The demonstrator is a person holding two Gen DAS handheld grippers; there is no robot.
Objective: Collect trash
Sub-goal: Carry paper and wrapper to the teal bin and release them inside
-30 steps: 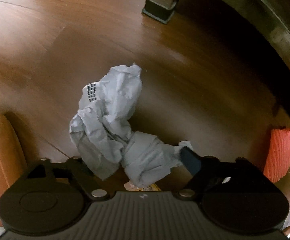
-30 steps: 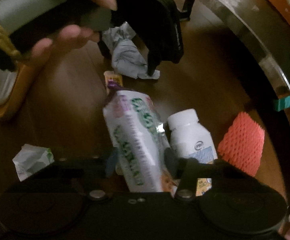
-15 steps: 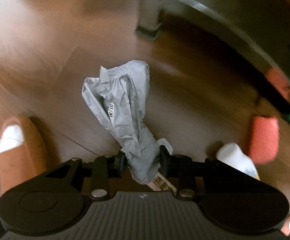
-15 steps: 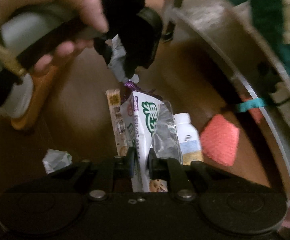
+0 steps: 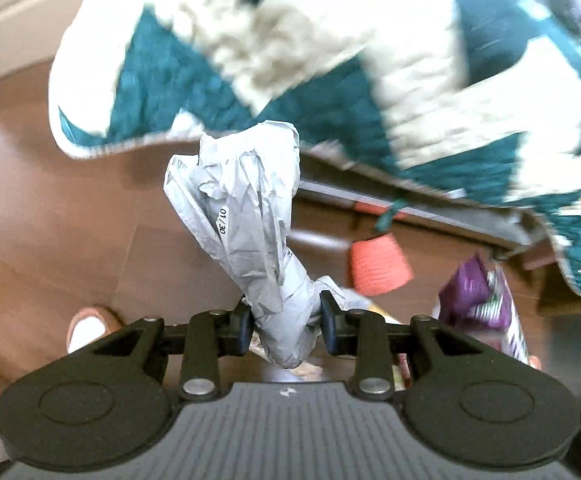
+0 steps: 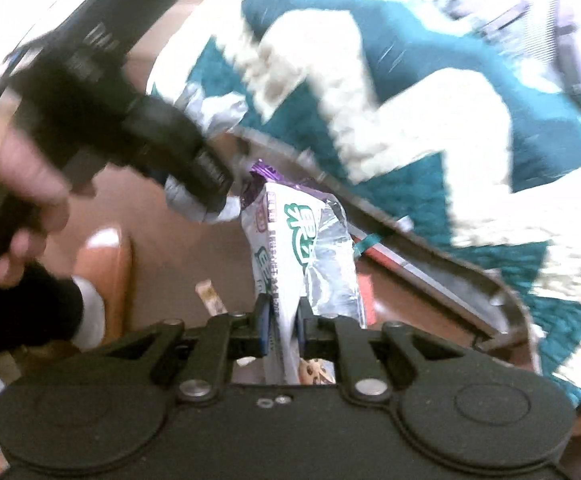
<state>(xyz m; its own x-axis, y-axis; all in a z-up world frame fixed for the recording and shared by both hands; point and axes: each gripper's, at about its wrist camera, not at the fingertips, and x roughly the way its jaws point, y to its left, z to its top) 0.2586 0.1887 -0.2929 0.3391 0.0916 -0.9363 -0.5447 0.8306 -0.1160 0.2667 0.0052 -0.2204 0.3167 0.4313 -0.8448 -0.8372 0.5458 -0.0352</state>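
The left hand-held gripper (image 5: 283, 326) pinches the narrow lower end of a crumpled grey paper wad (image 5: 246, 216), its jaws part-closed on either side, so the wad stands clear of the wooden floor (image 5: 50, 208). The right hand-held gripper (image 6: 282, 330) has its jaws nearly together, clamped on a white snack bag (image 6: 302, 248) with green lettering and a purple top. Beyond both lies a teal and cream quilt (image 5: 410, 80). An orange ribbed object (image 5: 378, 268) sits on the floor below.

Crumpled paper (image 5: 246, 216) hangs left of snack bag (image 6: 302, 248), above floor (image 5: 70, 232).
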